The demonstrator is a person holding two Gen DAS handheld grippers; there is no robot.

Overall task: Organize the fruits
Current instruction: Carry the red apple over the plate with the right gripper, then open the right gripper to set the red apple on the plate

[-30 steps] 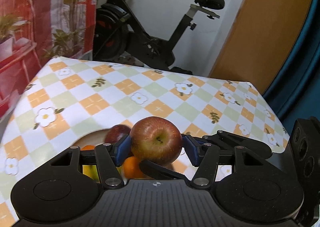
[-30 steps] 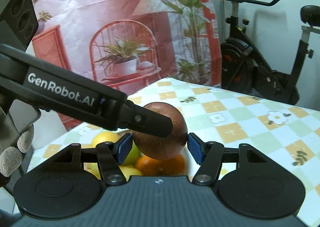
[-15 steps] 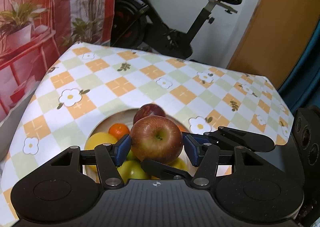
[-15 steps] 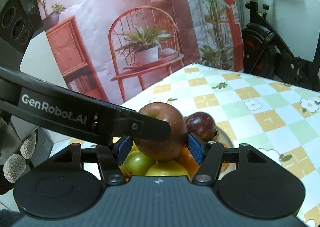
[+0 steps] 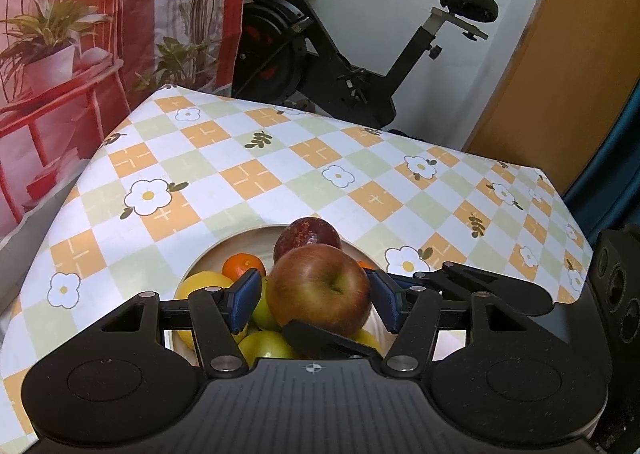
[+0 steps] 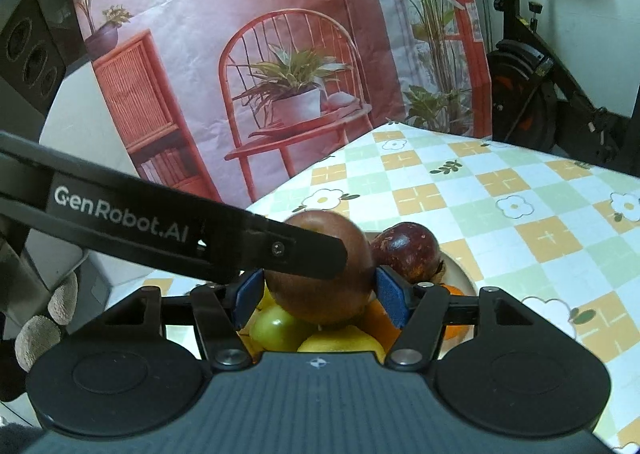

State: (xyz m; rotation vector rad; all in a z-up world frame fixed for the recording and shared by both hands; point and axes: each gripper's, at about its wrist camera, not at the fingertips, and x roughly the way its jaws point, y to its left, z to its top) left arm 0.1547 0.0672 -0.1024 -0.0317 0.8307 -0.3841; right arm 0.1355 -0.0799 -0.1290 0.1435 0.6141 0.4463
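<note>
A red-yellow apple (image 5: 320, 294) (image 6: 320, 274) sits on top of a pile of fruit in a pale bowl (image 5: 208, 258) (image 6: 460, 270). Both grippers stand around it, crossed at right angles. My left gripper (image 5: 314, 304) has its jaws opening, and a thin gap shows at its left pad. My right gripper (image 6: 320, 294) is also opening its jaws, but its blue pads lie against the apple's sides. A left finger (image 6: 280, 250) crosses the front of the apple. Behind the apple lies a dark red fruit (image 5: 308, 238) (image 6: 406, 250).
The bowl also holds a mandarin (image 5: 244, 268), a lemon (image 5: 196, 286) and a green fruit (image 6: 280, 328). It stands near the left edge of the checked tablecloth (image 5: 248, 173). An exercise bike (image 5: 320, 53) stands beyond the table. A gloved hand (image 6: 44, 318) is at the far left.
Both grippers have come over the bowl with the apple, and more of the fruit pile now shows beneath it. A gap has appeared at the left gripper's left pad.
</note>
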